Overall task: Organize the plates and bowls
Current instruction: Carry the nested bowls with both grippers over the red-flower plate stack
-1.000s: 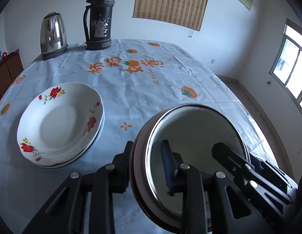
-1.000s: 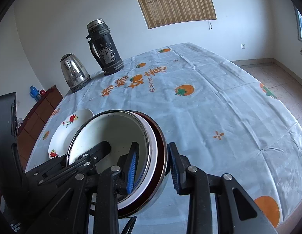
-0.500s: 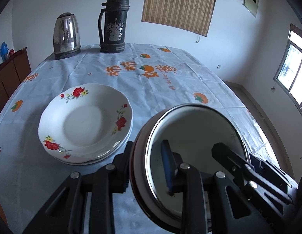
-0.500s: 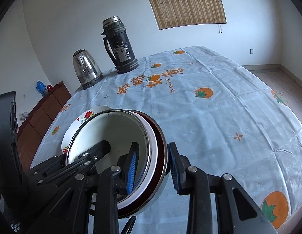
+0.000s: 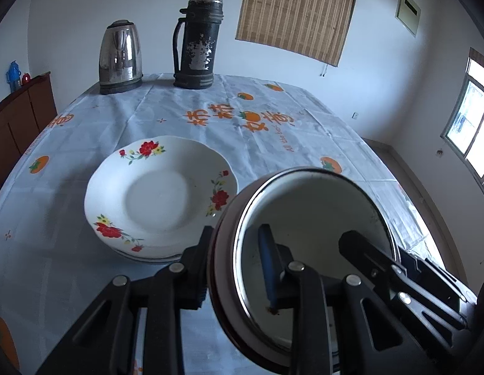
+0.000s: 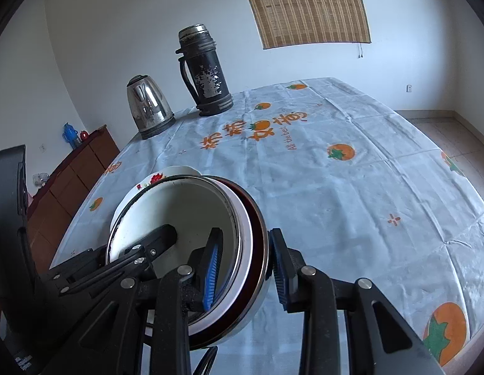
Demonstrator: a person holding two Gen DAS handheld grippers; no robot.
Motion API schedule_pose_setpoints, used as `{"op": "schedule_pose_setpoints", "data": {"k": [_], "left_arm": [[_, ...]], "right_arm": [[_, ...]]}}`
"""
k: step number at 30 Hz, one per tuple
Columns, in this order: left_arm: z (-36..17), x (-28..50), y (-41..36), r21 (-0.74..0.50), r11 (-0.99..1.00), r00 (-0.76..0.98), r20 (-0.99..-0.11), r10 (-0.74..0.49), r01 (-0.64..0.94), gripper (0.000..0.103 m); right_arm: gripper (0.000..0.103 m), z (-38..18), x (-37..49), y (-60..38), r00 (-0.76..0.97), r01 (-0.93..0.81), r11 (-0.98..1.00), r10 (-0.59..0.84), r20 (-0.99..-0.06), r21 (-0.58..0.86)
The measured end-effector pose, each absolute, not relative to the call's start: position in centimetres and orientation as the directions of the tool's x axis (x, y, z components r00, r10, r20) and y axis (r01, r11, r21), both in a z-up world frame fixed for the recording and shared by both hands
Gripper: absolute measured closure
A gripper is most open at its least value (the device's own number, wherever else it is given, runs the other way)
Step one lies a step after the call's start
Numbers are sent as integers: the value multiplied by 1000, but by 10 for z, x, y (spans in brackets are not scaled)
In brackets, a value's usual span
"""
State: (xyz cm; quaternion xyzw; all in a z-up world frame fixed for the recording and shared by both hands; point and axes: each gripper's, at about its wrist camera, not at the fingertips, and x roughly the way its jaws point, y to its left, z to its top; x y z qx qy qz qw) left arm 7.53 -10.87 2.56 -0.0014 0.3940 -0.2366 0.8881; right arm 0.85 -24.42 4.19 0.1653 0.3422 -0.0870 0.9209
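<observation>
A nested stack of bowls [image 5: 310, 218], with a white enamel bowl inside a dark red-rimmed outer one, hangs above the table between both grippers. My left gripper [image 5: 235, 265] is shut on the stack's left rim, one blue pad inside and one finger outside. The right gripper [image 6: 246, 268] is shut on the opposite rim of the bowls [image 6: 179, 218]. A stack of white floral plates [image 5: 160, 197] lies on the tablecloth just left of the bowls. In the right wrist view the plates [image 6: 167, 175] peek out behind the bowls.
A steel kettle [image 5: 120, 56] and a dark thermos [image 5: 196, 40] stand at the table's far end. A brown cabinet [image 5: 20, 109] is beyond the left edge. The orange-print tablecloth [image 6: 335, 187] stretches to the right of the bowls; bare floor [image 6: 445, 131] lies past its edge.
Both grippers have carried the bowl stack leftward towards the floral plates. The plates now sit closer to the bowls in the left wrist view and are more hidden in the right wrist view.
</observation>
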Motion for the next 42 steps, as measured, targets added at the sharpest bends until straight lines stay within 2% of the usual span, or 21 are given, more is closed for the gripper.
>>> {"op": "schedule_pose_setpoints", "data": {"k": [42], "left_arm": [[21,166,-48,-174,943,633,-704,-320,283,76]], "right_arm": [[70,41,125,-189,746,139,953,79,-661,271]]}}
